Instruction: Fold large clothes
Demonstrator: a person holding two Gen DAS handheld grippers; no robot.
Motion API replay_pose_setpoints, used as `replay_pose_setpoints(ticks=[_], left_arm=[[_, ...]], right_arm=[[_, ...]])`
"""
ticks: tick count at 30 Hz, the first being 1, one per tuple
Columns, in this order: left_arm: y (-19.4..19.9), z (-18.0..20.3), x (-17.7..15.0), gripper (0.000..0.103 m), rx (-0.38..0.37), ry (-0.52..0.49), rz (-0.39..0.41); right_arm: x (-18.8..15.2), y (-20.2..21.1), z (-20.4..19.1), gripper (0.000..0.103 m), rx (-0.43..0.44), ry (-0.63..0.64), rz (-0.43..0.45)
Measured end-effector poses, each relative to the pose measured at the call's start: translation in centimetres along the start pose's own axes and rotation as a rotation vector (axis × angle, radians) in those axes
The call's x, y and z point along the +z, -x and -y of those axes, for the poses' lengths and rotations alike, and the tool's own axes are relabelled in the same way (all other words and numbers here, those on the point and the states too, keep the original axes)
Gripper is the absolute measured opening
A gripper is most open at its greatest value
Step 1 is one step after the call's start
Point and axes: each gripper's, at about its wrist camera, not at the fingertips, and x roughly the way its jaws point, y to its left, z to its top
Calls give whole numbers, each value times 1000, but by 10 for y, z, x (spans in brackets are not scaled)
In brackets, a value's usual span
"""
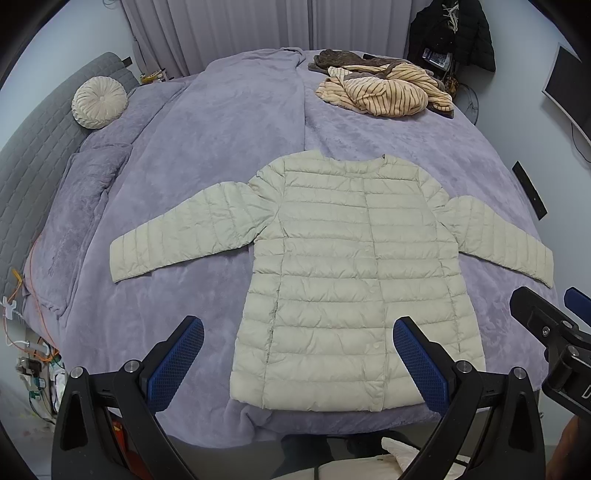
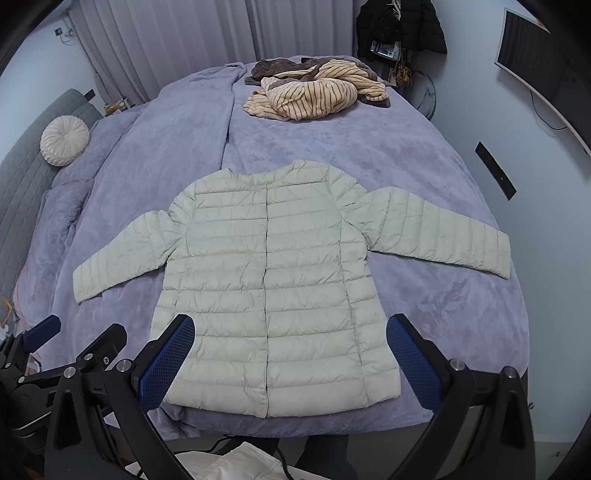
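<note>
Pale sage-green quilted puffer jacket [image 1: 347, 280], seen from the left wrist camera, lies flat and front-up on the lilac plush bedspread [image 1: 229, 122], its hem near the bed's near edge, both sleeves spread out sideways, the front closed. The left gripper [image 1: 299, 354] hovers above the hem with its blue-padded fingers [image 1: 177, 362] wide apart, holding nothing. The right gripper [image 1: 554, 332] shows at the frame's right edge; from here I cannot tell how far it is open. The likely trouble: slick, puffy shell fabric may slip from the pads or spring back out of a fold, and a pinch that goes too deep could catch the plush cover together with the sleeve. The hem sits close to the edge, so a tug toward the person might drag it off. Farther back lie a heap of tan striped fleece clothing [image 1: 384, 92], a round cream pleated cushion [image 1: 99, 105] against a grey quilted headboard [image 1: 33, 155], pale curtains [image 1: 229, 29] and a dark coat [image 1: 458, 33] hanging.

From the right wrist camera, the jacket [image 2: 266, 288] lies the same way, with the right gripper [image 2: 291, 350] spread wide over the hem and empty. The left gripper [image 2: 40, 343] peeks in at lower left. A wall-mounted dark screen [image 2: 535, 62] hangs to the right, beside pale blue walls.
</note>
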Motion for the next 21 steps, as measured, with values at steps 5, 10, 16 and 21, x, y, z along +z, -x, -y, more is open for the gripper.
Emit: replay_pose_setpoints(ticks=[5, 10, 16, 21], left_arm=[[0, -1, -1, 103, 0, -1, 1], [0, -1, -1, 103, 0, 0, 1], [0, -2, -2, 103, 0, 0, 0], [0, -3, -3, 103, 0, 1, -1]], right_arm=[[0, 0, 0, 103, 0, 1, -1], [-1, 1, -1, 103, 0, 3, 2], [-1, 1, -2, 103, 0, 3, 1], [-1, 2, -2, 103, -1, 5, 2]])
